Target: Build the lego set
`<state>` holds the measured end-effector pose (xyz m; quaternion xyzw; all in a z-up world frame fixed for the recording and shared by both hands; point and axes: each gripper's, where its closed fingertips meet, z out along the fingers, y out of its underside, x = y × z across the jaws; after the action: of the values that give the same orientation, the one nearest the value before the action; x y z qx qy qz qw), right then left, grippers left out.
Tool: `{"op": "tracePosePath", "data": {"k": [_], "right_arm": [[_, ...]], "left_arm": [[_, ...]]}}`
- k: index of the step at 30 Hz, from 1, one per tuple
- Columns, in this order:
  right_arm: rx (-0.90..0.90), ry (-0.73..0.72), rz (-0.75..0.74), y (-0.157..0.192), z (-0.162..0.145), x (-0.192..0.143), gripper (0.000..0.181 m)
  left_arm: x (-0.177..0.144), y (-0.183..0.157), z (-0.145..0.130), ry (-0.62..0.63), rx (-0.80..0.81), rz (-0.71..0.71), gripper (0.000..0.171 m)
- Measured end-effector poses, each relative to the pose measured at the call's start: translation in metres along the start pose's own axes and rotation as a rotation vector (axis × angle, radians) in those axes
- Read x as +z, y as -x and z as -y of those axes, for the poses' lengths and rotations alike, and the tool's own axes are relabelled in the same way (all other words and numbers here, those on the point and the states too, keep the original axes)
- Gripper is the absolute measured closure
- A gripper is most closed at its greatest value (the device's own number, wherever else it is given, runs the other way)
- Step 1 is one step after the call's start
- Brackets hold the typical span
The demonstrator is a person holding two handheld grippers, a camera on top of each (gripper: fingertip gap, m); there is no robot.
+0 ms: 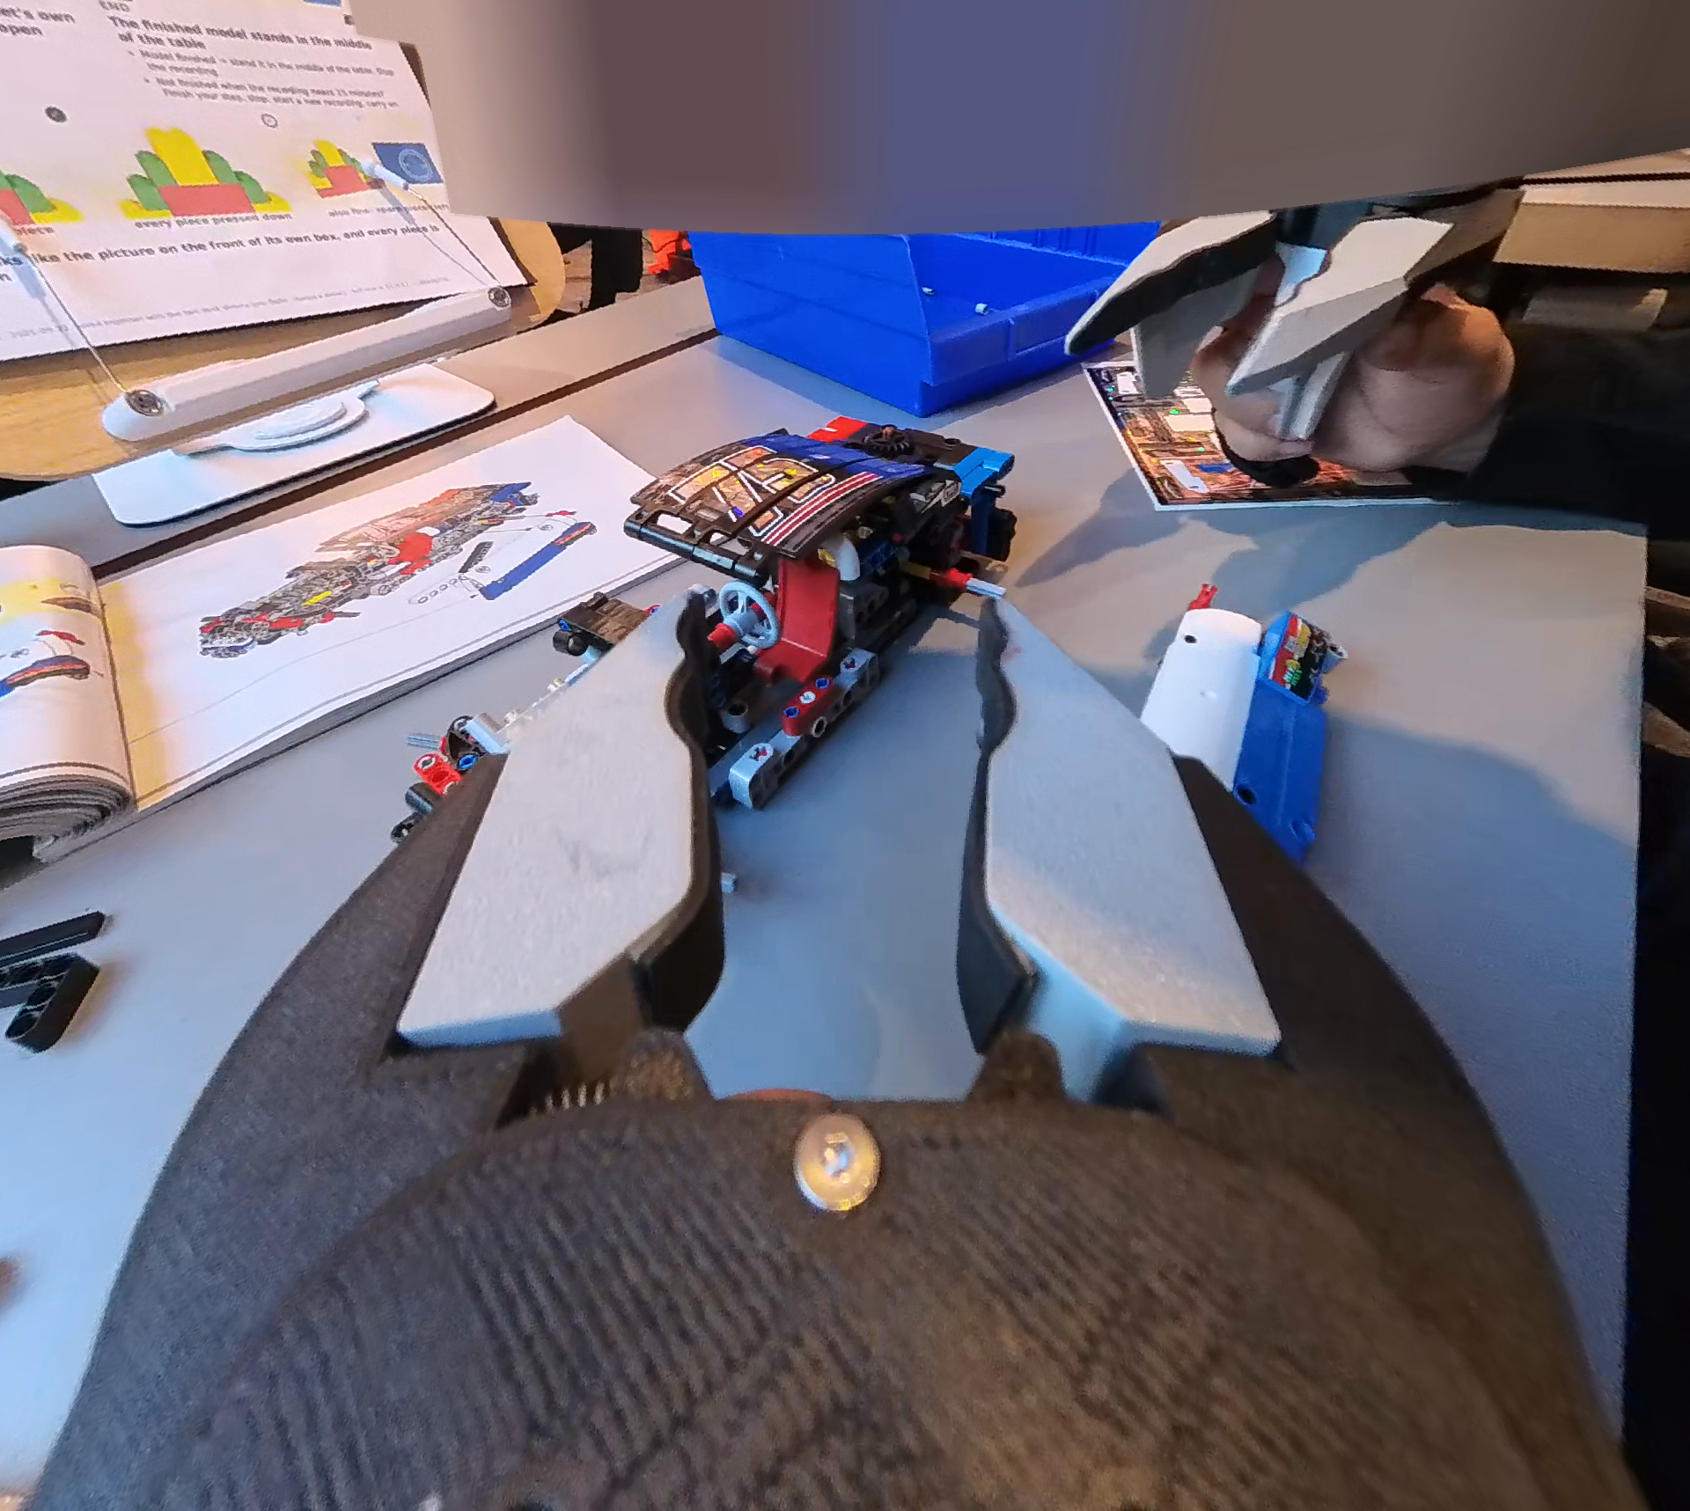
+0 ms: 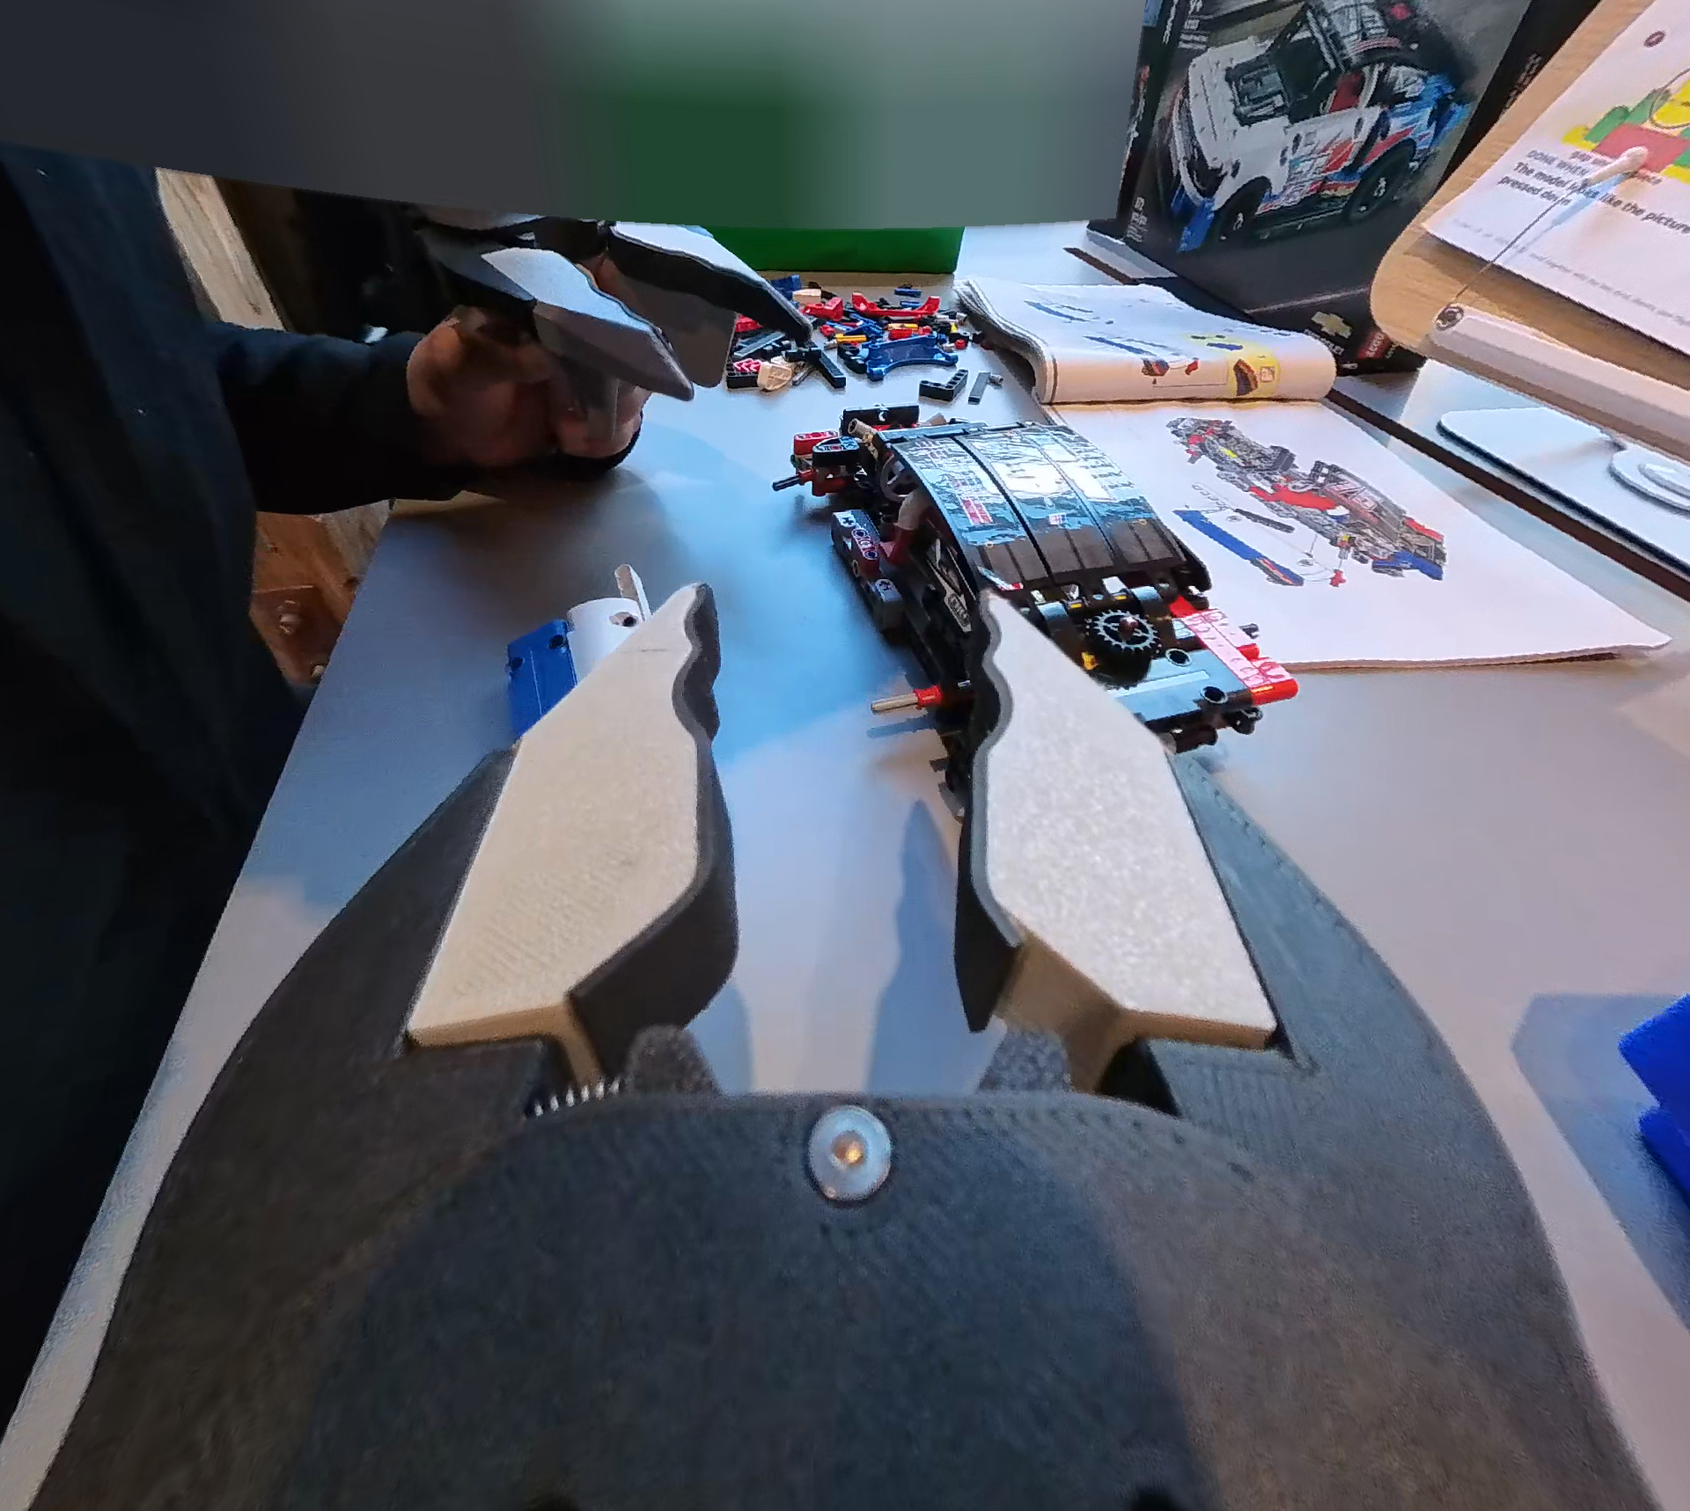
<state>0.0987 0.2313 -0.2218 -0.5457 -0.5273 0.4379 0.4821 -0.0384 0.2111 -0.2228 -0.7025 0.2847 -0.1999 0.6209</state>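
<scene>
Fingers (image 1: 585, 772) apart over grey table (image 1: 869, 900); blue bin (image 1: 878, 315) behind.

A black roof panel (image 1: 786, 493) with striped red, white and blue decals is carried by the part-built car (image 2: 1006, 553), whose seat (image 1: 809, 617) is red. A white and blue panel piece (image 1: 1235, 708) is seen to the right. The far bin (image 1: 914, 315) is coloured blue, the table (image 1: 1417, 964) grey.
</scene>
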Motion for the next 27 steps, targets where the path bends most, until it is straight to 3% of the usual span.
{"op": "tracePosePath", "data": {"k": [6, 11, 13, 15, 17, 21, 23, 26, 27], "right_arm": [[-0.016, 0.014, -0.009, -0.001, -0.004, 0.001, 0.130], [-0.003, 0.010, -0.026, -0.007, -0.007, 0.000, 0.134], [0.019, 0.006, -0.087, -0.020, -0.006, -0.004, 0.137], [0.052, -0.002, -0.146, -0.028, 0.001, -0.007, 0.145], [0.066, 0.010, -0.211, -0.031, 0.011, -0.004, 0.143], [0.009, 0.127, -0.229, -0.010, 0.035, 0.033, 0.132], [-0.076, 0.192, -0.238, 0.003, 0.050, 0.059, 0.148], [-0.158, 0.314, -0.212, 0.021, 0.056, 0.102, 0.148], [-0.165, 0.354, -0.212, 0.024, 0.053, 0.114, 0.135]], "left_arm": [[-0.004, 0.006, 0.004, -0.035, -0.014, 0.028, 0.116], [-0.023, 0.051, 0.000, -0.042, -0.149, 0.205, 0.123], [-0.036, 0.067, -0.010, -0.001, -0.225, 0.220, 0.126], [-0.051, 0.078, -0.021, 0.050, -0.269, 0.221, 0.113], [-0.064, 0.077, -0.032, 0.107, -0.297, 0.176, 0.111], [-0.090, 0.089, -0.041, 0.146, -0.265, 0.229, 0.112], [-0.094, 0.090, -0.041, 0.141, -0.272, 0.215, 0.112], [-0.095, 0.087, -0.039, 0.126, -0.267, 0.190, 0.114], [-0.094, 0.085, -0.040, 0.135, -0.257, 0.187, 0.114]]}}
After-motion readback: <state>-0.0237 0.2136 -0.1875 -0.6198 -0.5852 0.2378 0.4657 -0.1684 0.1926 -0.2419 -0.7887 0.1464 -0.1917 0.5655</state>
